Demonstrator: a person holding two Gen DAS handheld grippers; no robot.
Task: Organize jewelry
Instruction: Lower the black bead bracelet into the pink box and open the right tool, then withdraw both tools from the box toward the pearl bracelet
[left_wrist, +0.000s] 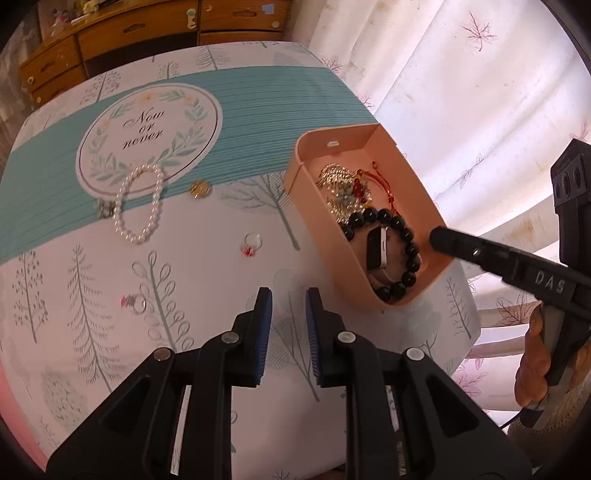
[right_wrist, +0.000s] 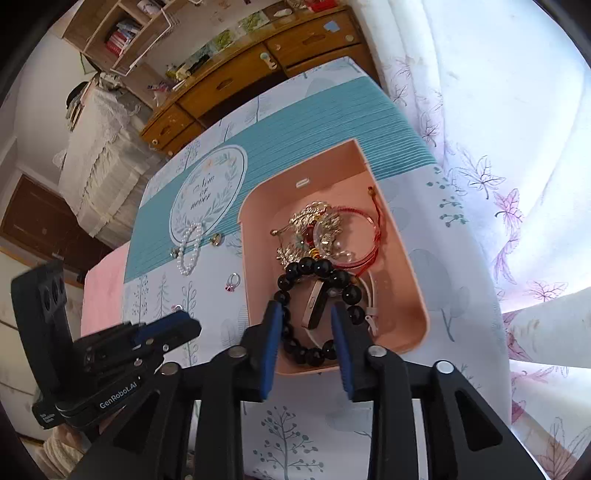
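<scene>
A pink tray (left_wrist: 369, 136) (right_wrist: 417, 295) stands at the table's right side. It holds a black bead bracelet (left_wrist: 406, 236) (right_wrist: 321, 267), a watch (left_wrist: 376, 247) (right_wrist: 314, 306), gold ornaments (left_wrist: 336, 181) (right_wrist: 306, 221) and a red cord bracelet (right_wrist: 376, 221). My right gripper (right_wrist: 306, 310) (left_wrist: 437, 236) hangs open over the tray's near end, above the watch, gripping nothing. On the cloth to the left lie a pearl bracelet (left_wrist: 117, 210) (right_wrist: 186, 267), a gold piece (left_wrist: 200, 188), a red-stone ring (left_wrist: 251, 245) and a pink-stone ring (left_wrist: 133, 302). My left gripper (left_wrist: 289, 295) (right_wrist: 184, 321) is open and empty over bare cloth.
The tablecloth (left_wrist: 221, 221) has a tree print and a teal band. A wooden chest of drawers (left_wrist: 129, 33) stands behind the table. White leaf-print curtain (left_wrist: 480, 92) hangs at the right, past the table edge. A person's hand (left_wrist: 532, 369) holds the right gripper's handle.
</scene>
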